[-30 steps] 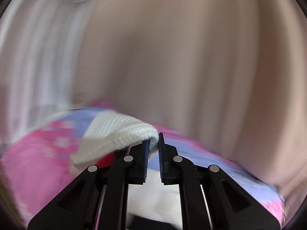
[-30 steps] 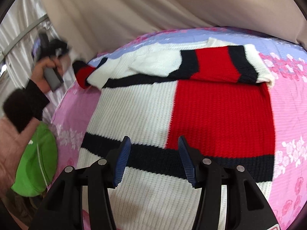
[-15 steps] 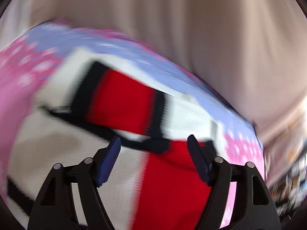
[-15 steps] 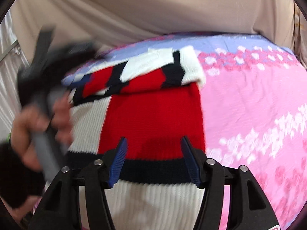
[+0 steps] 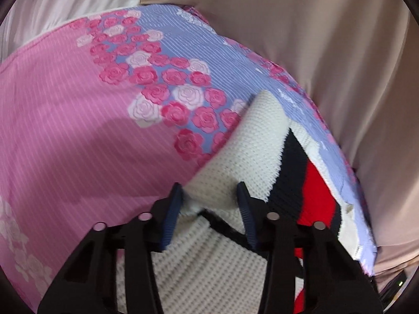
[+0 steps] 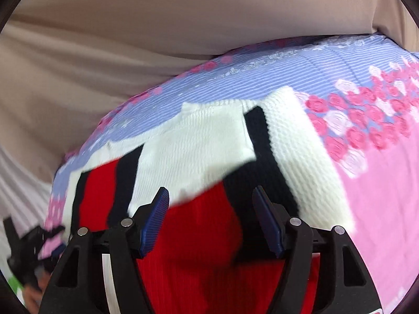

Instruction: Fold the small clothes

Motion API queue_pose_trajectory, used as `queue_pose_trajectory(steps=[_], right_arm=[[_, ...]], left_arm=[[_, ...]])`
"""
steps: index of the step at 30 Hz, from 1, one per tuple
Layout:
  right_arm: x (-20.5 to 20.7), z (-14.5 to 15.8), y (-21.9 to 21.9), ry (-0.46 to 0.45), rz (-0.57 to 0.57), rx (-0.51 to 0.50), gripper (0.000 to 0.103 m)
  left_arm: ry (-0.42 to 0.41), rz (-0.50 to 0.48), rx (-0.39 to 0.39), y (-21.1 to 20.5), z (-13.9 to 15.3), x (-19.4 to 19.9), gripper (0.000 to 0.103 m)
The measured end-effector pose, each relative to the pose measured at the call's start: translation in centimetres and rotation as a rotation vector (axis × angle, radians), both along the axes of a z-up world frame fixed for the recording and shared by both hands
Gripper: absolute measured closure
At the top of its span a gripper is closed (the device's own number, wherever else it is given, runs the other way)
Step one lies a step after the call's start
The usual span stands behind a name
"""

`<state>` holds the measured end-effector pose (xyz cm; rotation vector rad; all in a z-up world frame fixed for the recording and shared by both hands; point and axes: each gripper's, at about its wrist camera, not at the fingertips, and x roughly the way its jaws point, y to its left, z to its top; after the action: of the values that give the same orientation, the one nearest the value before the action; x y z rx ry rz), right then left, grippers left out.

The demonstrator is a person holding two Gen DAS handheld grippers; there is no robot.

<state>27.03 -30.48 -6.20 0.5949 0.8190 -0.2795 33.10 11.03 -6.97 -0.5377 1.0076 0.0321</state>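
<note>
A knit sweater in white, red and black blocks lies on the bed, both sleeves folded across its top. In the left wrist view the sweater shows its white shoulder fold, and my left gripper is open with its jaws either side of that white fold. In the right wrist view the sweater fills the middle, and my right gripper is open just above its red body, below the folded sleeve's black and white cuff. The left gripper also shows in the right wrist view at the far left.
The bed sheet is pink with a rose band and a blue striped strip along the far edge. A beige curtain hangs close behind the bed. A white curtain is at the left.
My left gripper let go of the white sleeve cuff, opened, and swung down over the sweater's white shoulder edge. My right gripper stayed open and moved up toward the folded sleeves.
</note>
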Motion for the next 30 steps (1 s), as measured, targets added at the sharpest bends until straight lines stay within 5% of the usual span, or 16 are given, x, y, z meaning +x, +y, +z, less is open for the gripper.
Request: queue_pose_trajectory(steps=[1,3,4,7,9,12,15,19,20,22,28,30], right_arm=[[0.7,-0.1,0.2,-0.007,0.002,-0.003,0.05],[2.1,-0.4,0.6,-0.003,0.03,0.011,0.098],[2.4,-0.3,0.8,-0.01,0.041,0.034,0.101],[1.2,2.3,1.3,-0.111,0.032,0.019,0.103],[-0.3,4.3,1.7,-0.168,0.022,-0.014,0.103],[-2.4,4.4,1.8,-0.166,0.004,-0.043,0.097],[-1.2,1.3,0.7,-0.042,0.003,0.017,0.065],[1.0,-0.8,0.0,0.006,0.0,0.04,0.05],[1.5,-1.1,0.2,0.008,0.01,0.03,0.053],[2.5,-1.2,0.4,0.0,0.036,0.024,0.094],[-1.8,4.4,1.7,-0.222,0.027,0.02,0.098],[-2.9,2.7,1.4,-0.167,-0.001,0.006,0.098]], left_arm=[[0.003,-0.001,0.005,0.1,-0.6,0.4,0.065],[0.011,-0.005,-0.001,0.5,-0.6,0.4,0.066],[0.012,-0.004,-0.008,0.7,-0.5,0.4,0.066],[0.008,-0.011,-0.047,0.9,0.6,-0.8,0.06],[0.005,-0.028,-0.078,0.3,1.1,-1.7,0.037],[0.022,-0.06,-0.068,-1.4,0.6,-1.6,0.025],[0.049,-0.033,-0.055,-2.0,-0.5,-0.7,0.027],[0.05,0.04,-0.027,-1.2,-1.0,-0.1,0.054],[0.051,0.05,-0.024,-0.9,-1.0,-0.1,0.065],[0.048,0.06,-0.037,-0.2,-1.1,-0.2,0.076],[0.022,0.049,-0.019,0.6,-1.1,-0.6,0.082],[0.027,0.041,0.001,0.1,-1.2,-0.7,0.082]])
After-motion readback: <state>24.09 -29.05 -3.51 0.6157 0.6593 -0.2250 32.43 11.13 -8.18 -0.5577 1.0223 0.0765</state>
